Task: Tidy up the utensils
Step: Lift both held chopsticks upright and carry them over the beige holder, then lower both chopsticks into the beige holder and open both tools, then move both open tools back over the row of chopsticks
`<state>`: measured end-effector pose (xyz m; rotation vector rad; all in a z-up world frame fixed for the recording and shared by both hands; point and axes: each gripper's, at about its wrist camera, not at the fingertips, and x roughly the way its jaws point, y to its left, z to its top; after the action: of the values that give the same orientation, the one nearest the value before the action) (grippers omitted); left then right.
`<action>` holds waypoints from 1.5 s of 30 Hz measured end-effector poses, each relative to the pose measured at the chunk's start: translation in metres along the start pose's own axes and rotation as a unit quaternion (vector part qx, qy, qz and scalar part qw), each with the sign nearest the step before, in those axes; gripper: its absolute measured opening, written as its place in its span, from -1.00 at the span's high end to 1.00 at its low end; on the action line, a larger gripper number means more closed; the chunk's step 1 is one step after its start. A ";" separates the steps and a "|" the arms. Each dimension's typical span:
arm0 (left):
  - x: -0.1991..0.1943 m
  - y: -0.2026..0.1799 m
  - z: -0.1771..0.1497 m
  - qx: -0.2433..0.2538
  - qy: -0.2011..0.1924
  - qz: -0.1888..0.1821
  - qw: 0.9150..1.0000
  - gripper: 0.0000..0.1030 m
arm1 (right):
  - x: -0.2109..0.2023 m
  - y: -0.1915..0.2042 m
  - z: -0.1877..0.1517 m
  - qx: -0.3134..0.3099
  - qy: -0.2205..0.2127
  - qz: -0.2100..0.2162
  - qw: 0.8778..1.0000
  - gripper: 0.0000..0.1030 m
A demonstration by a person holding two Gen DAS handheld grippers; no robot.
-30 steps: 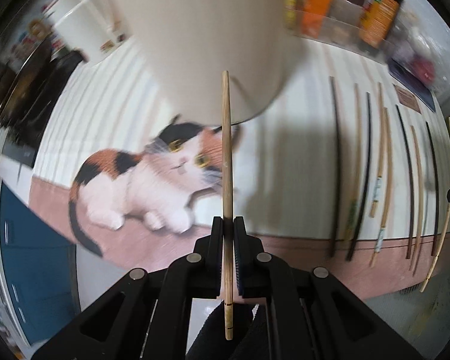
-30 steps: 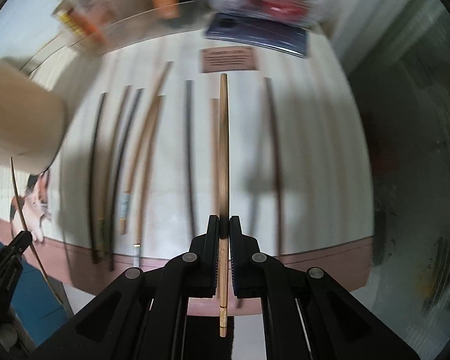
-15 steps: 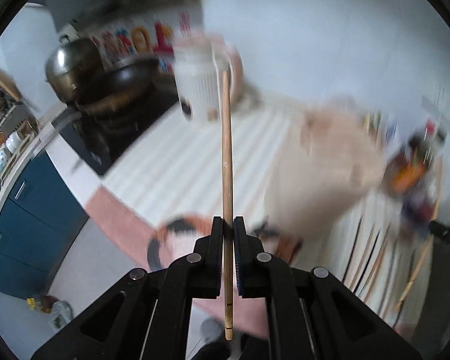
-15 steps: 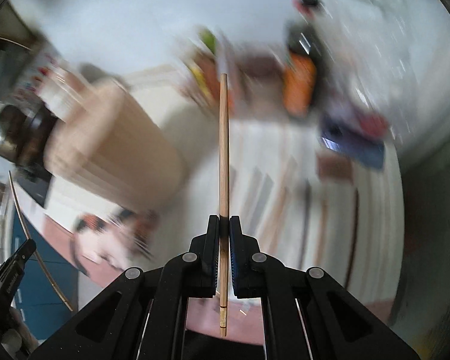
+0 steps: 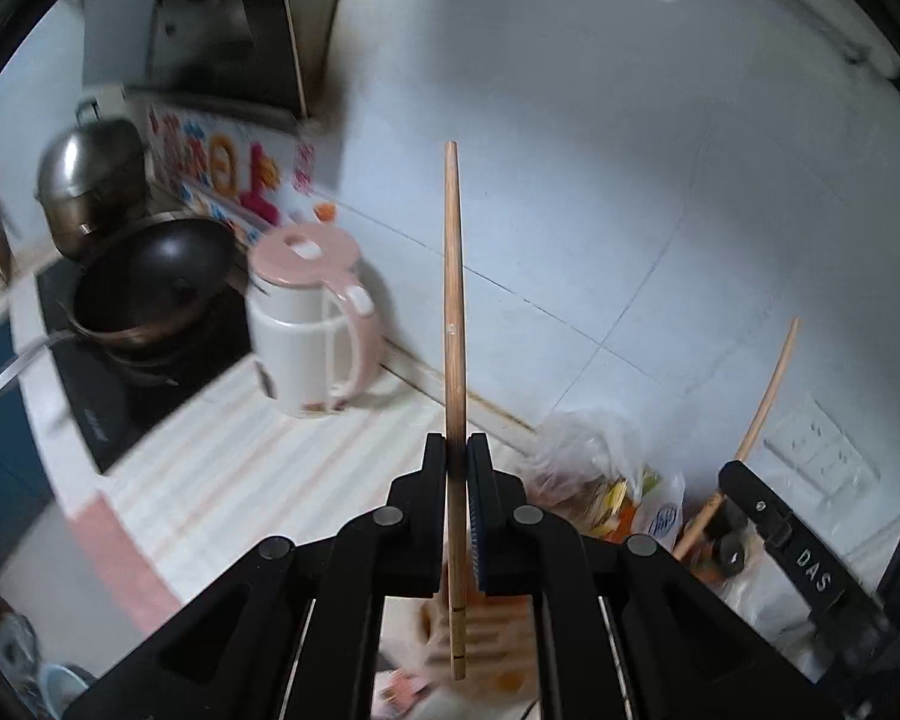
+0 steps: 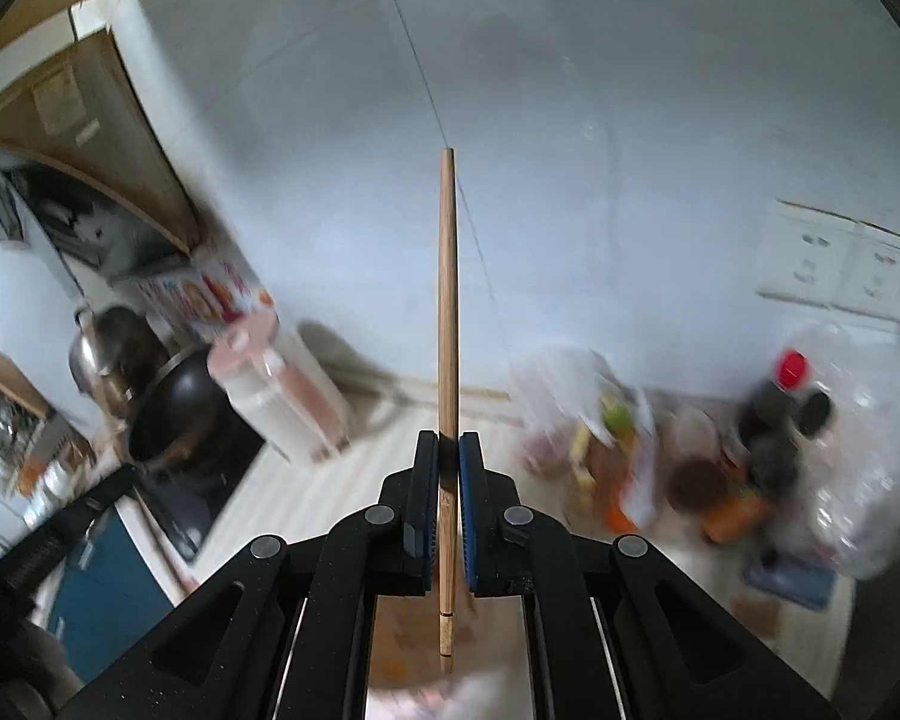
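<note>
Two chopsticks, one clamped in the left gripper (image 5: pixel 456 462), one in the right gripper (image 6: pixel 448 456), both raised above the counter (image 5: pixel 258 468) right of the kettle (image 5: pixel 312 324); risk: thin stick (image 5: pixel 453 312) pivoting or slipping between pads during fast swings.

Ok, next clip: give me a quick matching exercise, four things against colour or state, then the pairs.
Things:
1. left gripper
2. kettle lid
3. wok
4. lidded pot

Descriptions:
A. pink
B. shiny steel
C. black inside
D. shut on a wooden chopstick

Pairs: 1-D, 2-A, 3-C, 4-B
</note>
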<state>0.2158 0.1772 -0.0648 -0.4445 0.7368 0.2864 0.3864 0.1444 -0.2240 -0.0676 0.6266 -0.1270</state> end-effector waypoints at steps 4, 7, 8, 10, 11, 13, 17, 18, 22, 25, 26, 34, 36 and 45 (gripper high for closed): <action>0.054 0.001 -0.001 -0.021 0.023 -0.004 1.000 0.92 | 0.040 0.006 0.013 0.014 -0.016 0.017 1.000 0.87; 0.080 -0.001 -0.007 -0.018 0.025 0.002 1.000 0.92 | 0.071 0.008 0.010 0.011 -0.010 0.024 1.000 0.87; 0.085 -0.003 -0.009 -0.015 0.025 0.001 1.000 0.92 | 0.079 0.007 0.006 0.009 -0.007 0.024 1.000 0.87; 0.097 -0.004 -0.014 -0.008 0.029 -0.001 1.000 0.92 | 0.091 0.005 -0.001 0.008 0.000 0.029 1.000 0.87; 0.100 -0.005 -0.016 -0.001 0.029 0.000 1.000 0.92 | 0.097 0.003 -0.006 0.008 0.004 0.027 1.000 0.87; 0.104 -0.007 -0.020 0.014 0.032 0.004 0.999 0.92 | 0.104 0.000 -0.013 0.007 0.008 0.028 1.000 0.87; 0.104 -0.014 -0.026 0.040 0.046 0.007 0.998 0.91 | 0.108 -0.008 -0.025 0.005 0.019 0.031 0.999 0.87; 0.101 -0.014 -0.027 0.047 0.054 0.004 0.997 0.91 | 0.107 -0.009 -0.027 0.004 0.022 0.032 0.999 0.87; 0.081 -0.015 -0.031 0.065 0.073 0.010 0.995 0.83 | 0.108 -0.008 -0.035 -0.011 0.066 0.044 0.997 0.86; 0.055 -0.014 -0.030 0.078 0.059 0.030 0.995 0.57 | 0.096 -0.010 -0.036 -0.011 0.078 0.047 0.996 0.67; 0.047 -0.014 -0.029 0.084 0.051 0.034 0.995 0.45 | 0.088 -0.012 -0.036 -0.006 0.078 0.047 0.996 0.36; -0.016 0.005 -0.045 0.101 -0.002 0.064 0.993 -1.00 | 0.011 -0.022 -0.035 0.010 0.028 0.009 1.000 -0.17; -0.020 0.009 -0.052 0.102 -0.003 0.065 0.993 -1.00 | -0.006 -0.026 -0.041 0.020 0.022 0.000 1.000 -0.22; -0.017 0.013 -0.113 0.132 0.047 0.079 0.987 -1.00 | -0.029 -0.058 -0.095 0.069 0.054 -0.046 0.995 -0.55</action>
<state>0.1326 0.1319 -0.1302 -0.1487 0.8905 0.3133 0.3016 0.0888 -0.2776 0.0443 0.7204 -0.2637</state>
